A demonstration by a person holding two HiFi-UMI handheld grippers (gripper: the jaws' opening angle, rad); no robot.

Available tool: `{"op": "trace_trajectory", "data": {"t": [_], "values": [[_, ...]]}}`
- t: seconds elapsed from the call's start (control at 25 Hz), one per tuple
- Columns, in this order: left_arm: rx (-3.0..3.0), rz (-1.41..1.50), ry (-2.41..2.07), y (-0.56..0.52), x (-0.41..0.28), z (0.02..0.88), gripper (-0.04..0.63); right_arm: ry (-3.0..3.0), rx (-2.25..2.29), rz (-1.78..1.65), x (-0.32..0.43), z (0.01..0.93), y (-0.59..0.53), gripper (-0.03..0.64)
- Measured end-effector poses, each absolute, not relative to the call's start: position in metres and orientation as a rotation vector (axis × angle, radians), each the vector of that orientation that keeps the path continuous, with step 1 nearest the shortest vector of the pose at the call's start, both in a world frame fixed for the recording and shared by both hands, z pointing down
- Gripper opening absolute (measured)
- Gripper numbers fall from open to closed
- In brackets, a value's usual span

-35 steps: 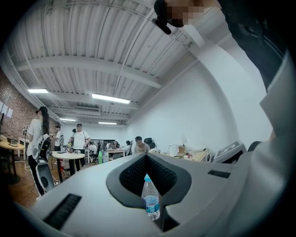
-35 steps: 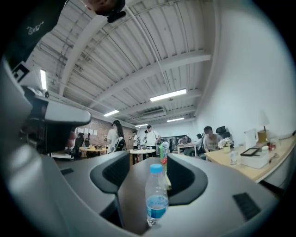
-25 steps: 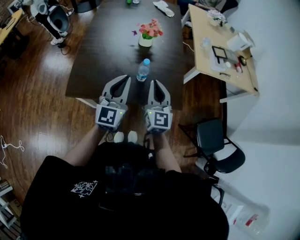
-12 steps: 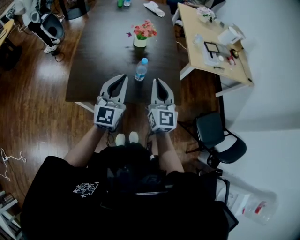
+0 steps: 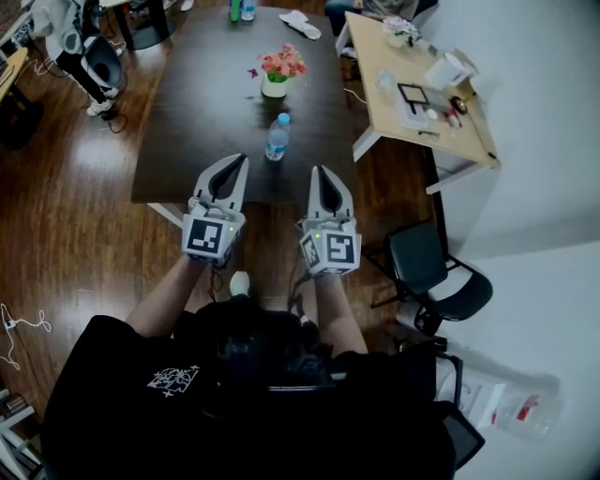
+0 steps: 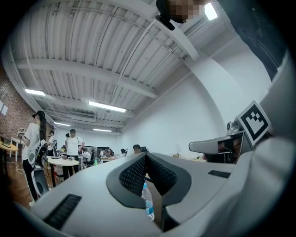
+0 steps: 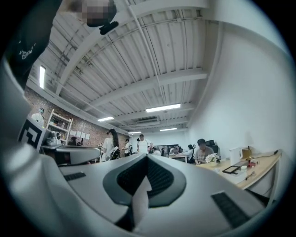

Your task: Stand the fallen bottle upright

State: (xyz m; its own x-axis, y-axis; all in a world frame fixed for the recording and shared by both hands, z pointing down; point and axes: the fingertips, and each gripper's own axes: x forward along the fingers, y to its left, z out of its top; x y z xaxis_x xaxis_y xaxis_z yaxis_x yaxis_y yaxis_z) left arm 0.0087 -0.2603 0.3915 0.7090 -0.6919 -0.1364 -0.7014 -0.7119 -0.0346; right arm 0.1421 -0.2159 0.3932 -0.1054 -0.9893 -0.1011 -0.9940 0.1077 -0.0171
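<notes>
The clear water bottle [image 5: 276, 138] with a blue cap stands upright on the dark table [image 5: 187, 122], near its front edge. Both grippers hover in front of that edge, short of the bottle and apart from it. My left gripper [image 5: 241, 158] is to the bottle's lower left, its fingertips together and nothing held. My right gripper [image 5: 317, 171] is to the lower right, also shut and empty. In the left gripper view the bottle [image 6: 148, 203] shows through the gap behind the closed tips of the left gripper [image 6: 145, 156]. The right gripper view shows the right gripper [image 7: 147, 156] closed, with no bottle.
A white pot of pink flowers [image 5: 274, 80] stands behind the bottle. Two bottles [image 5: 239, 9] and a white cloth [image 5: 302, 23] lie at the table's far end. A light wooden desk [image 5: 412, 122] with clutter is at the right, and a black chair [image 5: 427, 272] stands beside me.
Both grippers have drawn back from the bottle toward me and spread slightly apart, the right one more. The bottle stays upright in place.
</notes>
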Motion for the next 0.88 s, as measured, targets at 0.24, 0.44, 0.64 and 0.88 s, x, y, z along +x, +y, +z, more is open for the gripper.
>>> {"op": "trace_trajectory", "data": {"t": [0.24,0.44,0.64,0.88], "values": [[-2.782,0.172,1.171,-0.208,0.008,0.383,-0.004,2.302,-2.022,0.095,0.141,0.390,-0.157,0.021],[-2.760,0.179,1.199,-0.134,0.005,0.380,-0.004,2.329,-1.984,0.128,0.135,0.389,-0.088,0.021],[-2.750,0.174,1.229,-0.059,0.003,0.383,-0.004,2.346,-1.960,0.141,0.126,0.390,-0.023,0.021],[-2.731,0.175,1.230,0.015,-0.008,0.375,-0.004,2.353,-1.934,0.136,0.110,0.389,0.043,0.021]]}}
